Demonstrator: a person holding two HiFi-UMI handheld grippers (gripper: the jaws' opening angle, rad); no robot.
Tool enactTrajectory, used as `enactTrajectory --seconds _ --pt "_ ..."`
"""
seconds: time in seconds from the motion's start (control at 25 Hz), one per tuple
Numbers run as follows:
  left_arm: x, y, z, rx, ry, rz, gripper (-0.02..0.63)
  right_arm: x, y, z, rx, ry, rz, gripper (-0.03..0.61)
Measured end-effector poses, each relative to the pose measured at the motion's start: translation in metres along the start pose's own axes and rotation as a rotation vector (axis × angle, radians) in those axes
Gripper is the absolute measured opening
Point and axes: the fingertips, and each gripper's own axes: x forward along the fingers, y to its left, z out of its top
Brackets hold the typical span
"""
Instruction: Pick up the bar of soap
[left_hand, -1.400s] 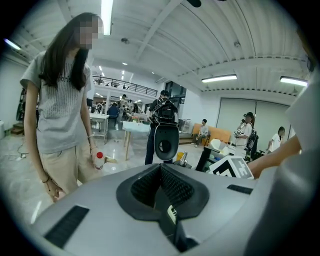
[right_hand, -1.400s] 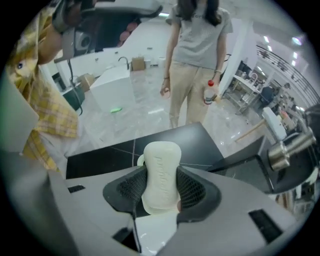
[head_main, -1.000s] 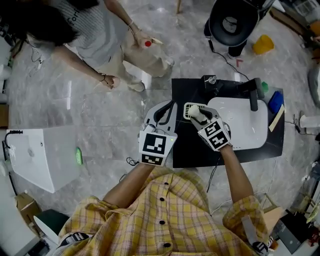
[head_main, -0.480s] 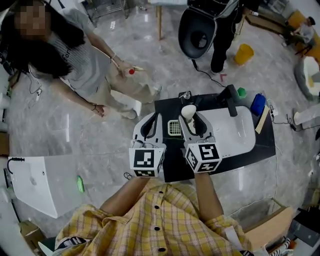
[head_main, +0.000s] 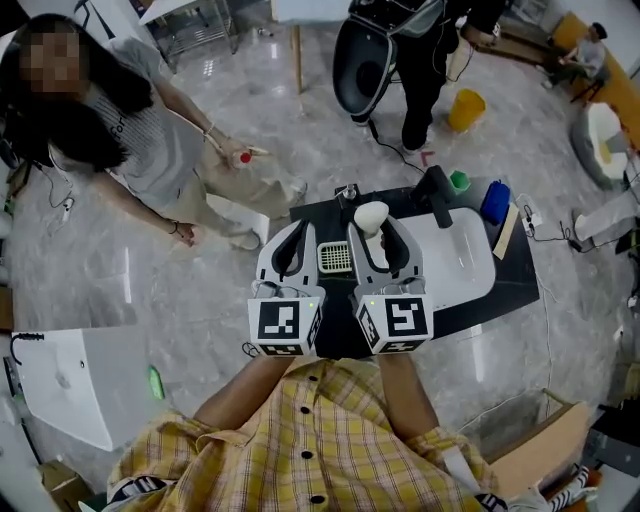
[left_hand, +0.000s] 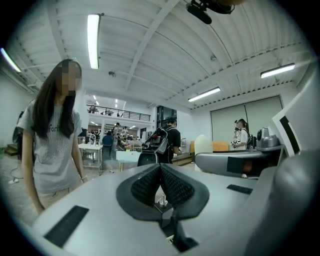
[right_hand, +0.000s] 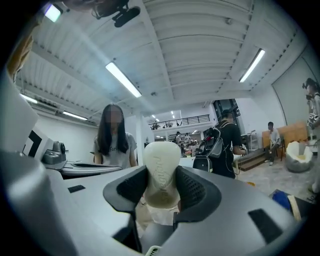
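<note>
Dark print beginning "For" stands on the chest of the grey T-shirt (left_hand: 50, 150) worn by the person standing nearby, its remaining letters lost under hair; the bar of soap (right_hand: 161, 170) bears embossed lettering down its face, too faint to read.

A white basin (head_main: 455, 262) sits on a black table (head_main: 512, 286); a person (head_main: 140, 150) stands nearby.

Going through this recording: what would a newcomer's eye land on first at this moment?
The pale bar of soap stands upright, clamped between the jaws of the right gripper, and fills the middle of that gripper's view. Beside it, the left gripper is shut on nothing, by a black table carrying a white basin. A bystander in a grey T-shirt stands at the head view's upper left.
</note>
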Motion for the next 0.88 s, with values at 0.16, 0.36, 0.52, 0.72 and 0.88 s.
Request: enactTrajectory --seconds 0.16,0.36,0.52,0.72,0.88 --pt "-0.006 0.0 0.006 -0.003 -0.017 0.004 0.011 -0.005 0.004 0.009 -0.012 -0.016 -0.003 0.196" --pt "-0.008 -0.001 0.011 -0.002 -0.04 0.005 0.012 -0.003 0.014 0.008 -0.031 -0.003 0.024 0.195" --pt "-0.009 -0.003 0.013 -0.009 -0.049 0.006 0.011 -0.002 0.017 0.01 -0.047 -0.004 0.036 0.195" --pt "-0.01 -0.002 0.015 -0.002 -0.055 0.017 0.011 -0.001 0.019 0.009 -0.05 -0.006 0.047 0.195" --pt "-0.01 -0.004 0.014 0.004 -0.055 0.017 0.012 -0.002 0.019 0.009 -0.051 -0.011 0.048 0.195"
